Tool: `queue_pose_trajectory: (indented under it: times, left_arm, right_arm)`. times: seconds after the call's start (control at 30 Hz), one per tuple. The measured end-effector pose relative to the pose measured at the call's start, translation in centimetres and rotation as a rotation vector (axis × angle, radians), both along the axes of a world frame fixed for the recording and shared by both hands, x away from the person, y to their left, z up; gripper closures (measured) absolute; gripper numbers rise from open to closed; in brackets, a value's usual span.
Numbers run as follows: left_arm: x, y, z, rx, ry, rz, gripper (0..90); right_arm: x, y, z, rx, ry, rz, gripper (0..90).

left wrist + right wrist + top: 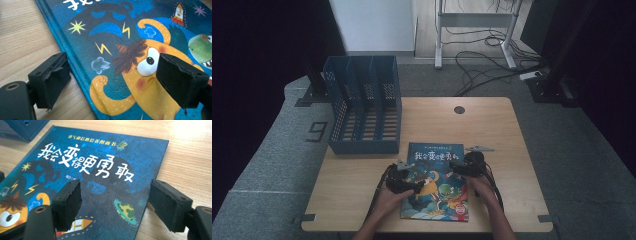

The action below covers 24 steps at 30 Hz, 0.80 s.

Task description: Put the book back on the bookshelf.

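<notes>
A picture book (434, 182) with a dark blue cover, white characters and an orange cartoon monster lies flat on the wooden table (492, 130), near its front edge. My left gripper (409, 180) hovers at the book's left edge. In the left gripper view it (113, 72) stands open, one jaw over bare wood and the other over the monster on the book (130, 40). My right gripper (462, 167) is over the book's right side. In the right gripper view it (116, 195) is open, straddling the right edge of the book (100, 170). Nothing is gripped.
A blue slotted file organiser (362, 105) with three compartments stands at the table's back left; its corner (22, 127) shows beyond the book. A round cable hole (459, 109) sits at the back centre. Cables and a desk frame lie on the floor beyond.
</notes>
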State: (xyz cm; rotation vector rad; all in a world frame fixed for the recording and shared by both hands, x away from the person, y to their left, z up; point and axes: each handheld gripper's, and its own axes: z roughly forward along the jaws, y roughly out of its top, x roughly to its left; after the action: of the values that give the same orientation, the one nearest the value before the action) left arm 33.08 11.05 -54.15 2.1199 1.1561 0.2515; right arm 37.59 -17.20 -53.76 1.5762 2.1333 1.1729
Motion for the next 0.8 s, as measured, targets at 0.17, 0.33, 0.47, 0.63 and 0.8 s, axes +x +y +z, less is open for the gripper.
queue_pose_trajectory:
  times: [0.17,0.33,0.47,0.63,0.8]
  left_arm:
    - [0.0,0.1,0.0,-0.009,0.004,0.0,11.3]
    - [0.1,0.1,0.0,-0.007,0.004,-0.002,11.3]
    - [0.1,0.1,0.0,-0.004,0.003,-0.003,11.3]
    - [0.0,0.0,0.0,0.003,-0.004,-0.004,11.3]
    - [0.0,0.0,0.0,0.003,-0.001,-0.008,10.6]
  right_arm:
    - [-0.2,0.6,0.4,0.068,-0.017,0.035,30.5]
    - [0.3,-0.2,0.1,0.025,-0.008,-0.023,28.5]
    - [0.6,-0.6,-0.3,0.021,0.012,-0.032,27.9]
    - [0.9,-0.5,-0.7,0.017,0.034,-0.023,27.3]
    - [1.0,-0.3,-0.7,0.058,0.045,-0.044,24.8]
